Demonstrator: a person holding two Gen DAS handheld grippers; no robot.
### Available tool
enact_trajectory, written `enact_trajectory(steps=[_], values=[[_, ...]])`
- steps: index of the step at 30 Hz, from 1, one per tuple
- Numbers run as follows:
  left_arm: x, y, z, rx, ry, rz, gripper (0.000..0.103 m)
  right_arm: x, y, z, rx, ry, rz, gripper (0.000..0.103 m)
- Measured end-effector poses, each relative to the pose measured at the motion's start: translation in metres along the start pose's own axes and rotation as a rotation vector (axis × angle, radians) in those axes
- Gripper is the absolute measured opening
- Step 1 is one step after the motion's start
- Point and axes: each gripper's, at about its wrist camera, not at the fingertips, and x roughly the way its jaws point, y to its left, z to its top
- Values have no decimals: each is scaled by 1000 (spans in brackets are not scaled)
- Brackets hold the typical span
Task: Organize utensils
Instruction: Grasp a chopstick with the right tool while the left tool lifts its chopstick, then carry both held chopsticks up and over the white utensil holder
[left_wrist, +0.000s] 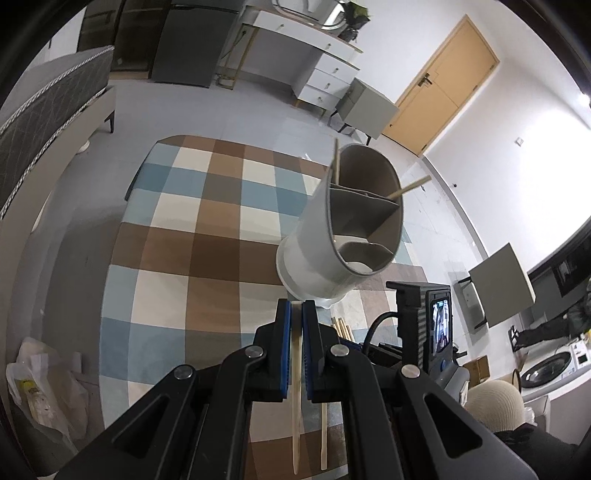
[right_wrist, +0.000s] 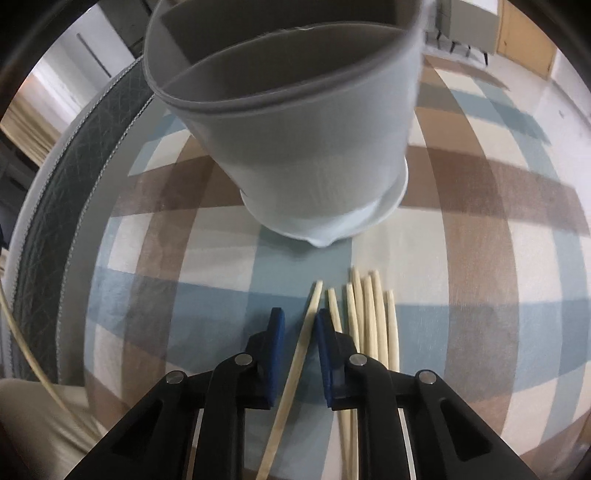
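While two chopsticks (left_wrist: 408, 189) already lean in the far compartment of the grey holder (left_wrist: 343, 225), we judge the sorting only begun. From the left wrist view, the holder stands toward the right edge of the checked worktop (left_wrist: 184, 240), its near compartments seemingly empty. Our left gripper (left_wrist: 296, 314) has its fingers (left_wrist: 282, 332) clenched on one pale chopstick (left_wrist: 295, 406), which hangs below them, waiting for the holder. A second stick (left_wrist: 324, 435) shows beside it; what carries it we cannot tell.

From the right wrist view, the holder (right_wrist: 295, 147) rises just beyond a loose row of chopsticks (right_wrist: 369, 317) lying on the worktop (right_wrist: 517, 258). Our right gripper (right_wrist: 299, 321) has one slanted chopstick (right_wrist: 299, 354) between its fingers (right_wrist: 275, 332); a gap shows on the left side, so it is not yet gripped. About six sticks remain to be lifted
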Motion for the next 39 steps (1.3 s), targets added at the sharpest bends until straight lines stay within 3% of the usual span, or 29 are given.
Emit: enact_trajectory(steps=[6,9,13,21,24,30,39], values=[[0,4,0,-7,-1,17,2,8,21,0,-109,-37,-94,16],[1,5,0,-5,-1,25,2,10,33,-5,-171,-69,-130,4],[4,5,-2,-5,3,20,2,1,28,-9,-141,-117,-74,4],[-3,-11,-10,73,-56,34,2,-72,-1,-24,-23,-336,142,4],[-6,-18,-16,95,-64,26,2,-96,-11,-36,-10,-402,180,4],[-8,-38,-29,154,-65,48,2,-135,-12,-57,-23,-513,208,4],[-18,-66,-41,202,-112,93,2,-162,-25,-77,-25,-575,226,4]])
